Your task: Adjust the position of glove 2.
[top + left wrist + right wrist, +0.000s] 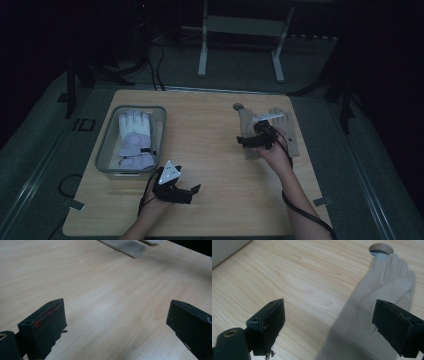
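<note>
Overhead, the right gripper (329,322) hovers over the beige glove (374,305), fingers spread; the left gripper (117,325) gapes above bare bench (100,290).

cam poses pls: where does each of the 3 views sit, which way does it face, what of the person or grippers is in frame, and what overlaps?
High view: above the near edge, looking forward and down on the table; both forearms, left gripper, right gripper.
Left gripper view: low along its open jaws, over bare wood.
Right gripper view: along its open jaws at the beige glove.
Shared: high and right gripper views both show that glove.
</note>
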`<state>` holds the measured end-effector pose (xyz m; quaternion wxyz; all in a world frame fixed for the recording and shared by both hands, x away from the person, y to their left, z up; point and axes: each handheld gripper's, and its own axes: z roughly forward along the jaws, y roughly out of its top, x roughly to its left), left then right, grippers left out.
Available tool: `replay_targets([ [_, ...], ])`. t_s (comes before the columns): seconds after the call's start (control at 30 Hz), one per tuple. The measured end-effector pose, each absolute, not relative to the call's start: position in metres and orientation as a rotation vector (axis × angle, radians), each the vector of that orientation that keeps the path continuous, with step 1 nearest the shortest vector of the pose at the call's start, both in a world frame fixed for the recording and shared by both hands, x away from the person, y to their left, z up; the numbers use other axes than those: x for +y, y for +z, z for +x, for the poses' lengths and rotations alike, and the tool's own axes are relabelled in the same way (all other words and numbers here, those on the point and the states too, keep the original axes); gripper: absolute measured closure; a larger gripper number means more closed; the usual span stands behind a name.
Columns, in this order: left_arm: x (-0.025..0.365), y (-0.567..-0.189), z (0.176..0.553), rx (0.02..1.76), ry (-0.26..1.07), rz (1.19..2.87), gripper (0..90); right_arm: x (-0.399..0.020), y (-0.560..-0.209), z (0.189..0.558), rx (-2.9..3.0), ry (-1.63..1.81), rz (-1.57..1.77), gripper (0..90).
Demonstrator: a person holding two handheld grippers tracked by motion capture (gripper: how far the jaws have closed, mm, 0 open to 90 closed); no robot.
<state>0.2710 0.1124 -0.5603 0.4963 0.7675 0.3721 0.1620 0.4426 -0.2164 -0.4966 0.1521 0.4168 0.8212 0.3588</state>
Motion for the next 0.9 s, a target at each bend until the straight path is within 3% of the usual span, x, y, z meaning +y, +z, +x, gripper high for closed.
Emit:
replay_targets([
  [0.47,0.117,-0.567,0.265,0.919,0.419,1.847,3.0,-0.244,-0.498,0.466,2.243,1.003,1.227,30.3],
  [0.9,0.121,-0.566,0.263,0.931,0.454,1.823,2.7,-0.241,-0.51,0.504,2.203,0.905,1.294,35.0],
])
